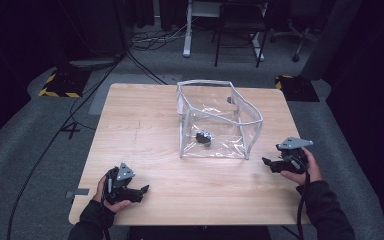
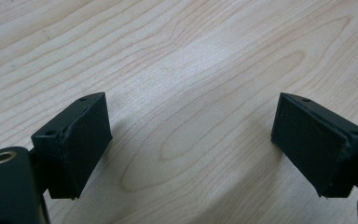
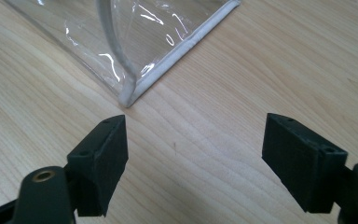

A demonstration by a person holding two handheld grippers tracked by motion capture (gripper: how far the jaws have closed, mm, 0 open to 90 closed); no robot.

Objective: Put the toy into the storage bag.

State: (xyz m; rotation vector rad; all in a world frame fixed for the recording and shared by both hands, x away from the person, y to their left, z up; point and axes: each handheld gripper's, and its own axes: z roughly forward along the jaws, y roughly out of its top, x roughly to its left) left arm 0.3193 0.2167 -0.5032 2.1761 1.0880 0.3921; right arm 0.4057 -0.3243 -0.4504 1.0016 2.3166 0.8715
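A clear plastic bag [image 1: 215, 120] with white piping stands open in the middle of the wooden table [image 1: 145, 125]. A small dark object [image 1: 204, 137] lies on its floor. My left gripper [image 1: 145, 190] rests near the table's front left, open, and in the left gripper view [image 2: 191, 140] only bare wood lies between its jaws. My right gripper [image 1: 266, 162] hovers just right of the bag's near right corner, open and holding nothing. In the right gripper view [image 3: 196, 158] the bag's white-edged corner [image 3: 129, 95] lies just ahead of the jaws.
The table's front edge runs close under both hands. Beyond the far edge are grey carpet, cables [image 1: 150, 40], chair and desk legs [image 1: 187, 30], and yellow-black striped floor plates [image 1: 60, 85].
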